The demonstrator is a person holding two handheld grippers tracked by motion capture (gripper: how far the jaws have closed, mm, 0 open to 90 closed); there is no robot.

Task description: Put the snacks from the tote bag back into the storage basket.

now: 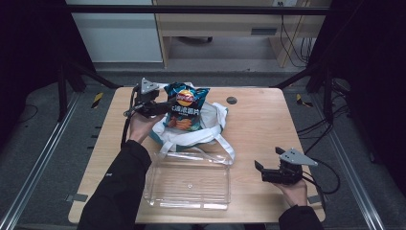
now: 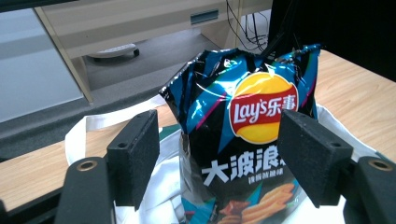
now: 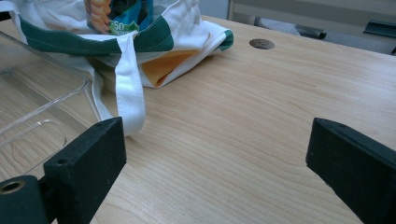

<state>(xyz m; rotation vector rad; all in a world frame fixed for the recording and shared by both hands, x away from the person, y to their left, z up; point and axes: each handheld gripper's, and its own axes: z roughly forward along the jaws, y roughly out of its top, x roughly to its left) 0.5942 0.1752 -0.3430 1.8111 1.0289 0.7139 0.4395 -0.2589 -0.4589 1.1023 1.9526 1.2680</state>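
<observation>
A blue and black chips bag (image 1: pixel 186 106) (image 2: pixel 247 107) stands upright in a white tote bag with green trim (image 1: pixel 213 125) (image 2: pixel 88 128) at the back middle of the table. My left gripper (image 1: pixel 164 106) (image 2: pixel 217 135) is level at the chips bag's left side. Its jaws are spread wide and the bag sits just beyond and between them. No pad presses on it. My right gripper (image 1: pixel 267 159) (image 3: pixel 215 140) rests low over bare wood at the front right, open and with nothing between its jaws. The tote (image 3: pixel 182 28) lies ahead of it to the left.
A clear plastic tray (image 1: pixel 154 188) (image 3: pixel 51 105) lies in front of the tote, with a tote strap (image 3: pixel 128 84) draped beside it. A round cable hole (image 1: pixel 231 100) (image 3: pixel 261 43) is in the table top behind the tote. Dark frame posts flank the table.
</observation>
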